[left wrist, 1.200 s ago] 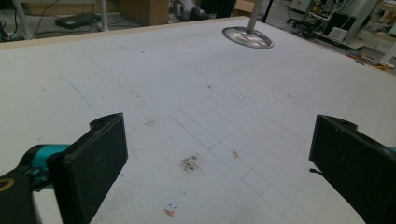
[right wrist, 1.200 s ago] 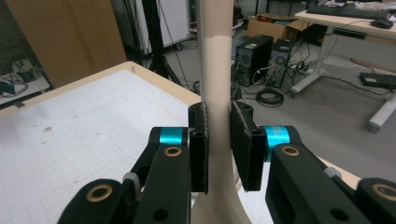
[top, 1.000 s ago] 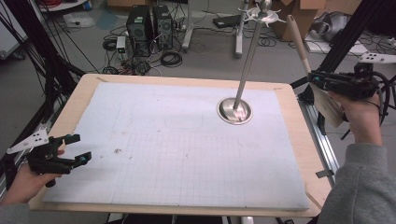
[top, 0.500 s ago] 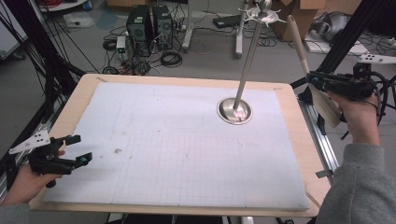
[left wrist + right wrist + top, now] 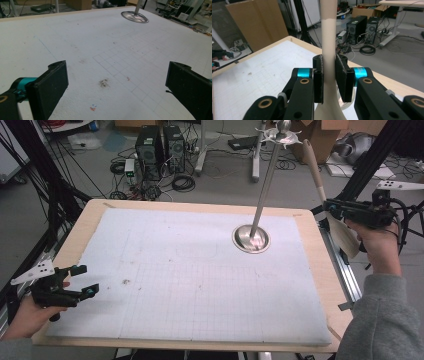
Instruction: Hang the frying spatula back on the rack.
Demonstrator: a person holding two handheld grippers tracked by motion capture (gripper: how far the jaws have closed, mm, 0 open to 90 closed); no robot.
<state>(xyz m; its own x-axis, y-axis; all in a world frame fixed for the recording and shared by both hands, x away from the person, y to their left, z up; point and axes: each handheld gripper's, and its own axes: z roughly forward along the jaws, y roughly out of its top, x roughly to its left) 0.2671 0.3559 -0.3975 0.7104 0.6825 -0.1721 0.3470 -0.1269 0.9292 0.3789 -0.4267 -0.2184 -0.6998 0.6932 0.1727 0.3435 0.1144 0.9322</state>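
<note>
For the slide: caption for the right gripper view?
Right gripper clamps a beige spatula by its handle beside the table.

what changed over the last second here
Hardly anything. The left gripper drifted slightly at the near-left table edge, jaws still wide open. The right gripper stays clamped on the beige wooden spatula off the right edge. The silver metal stand has not moved.

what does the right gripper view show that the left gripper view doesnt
Right gripper view alone: its jaws shut on the beige spatula handle, with computer towers on the floor behind.
Left gripper view alone: the left gripper with jaws wide open over a dark smudge, and the metal stand base far off.
Both: the white gridded mat.
</note>
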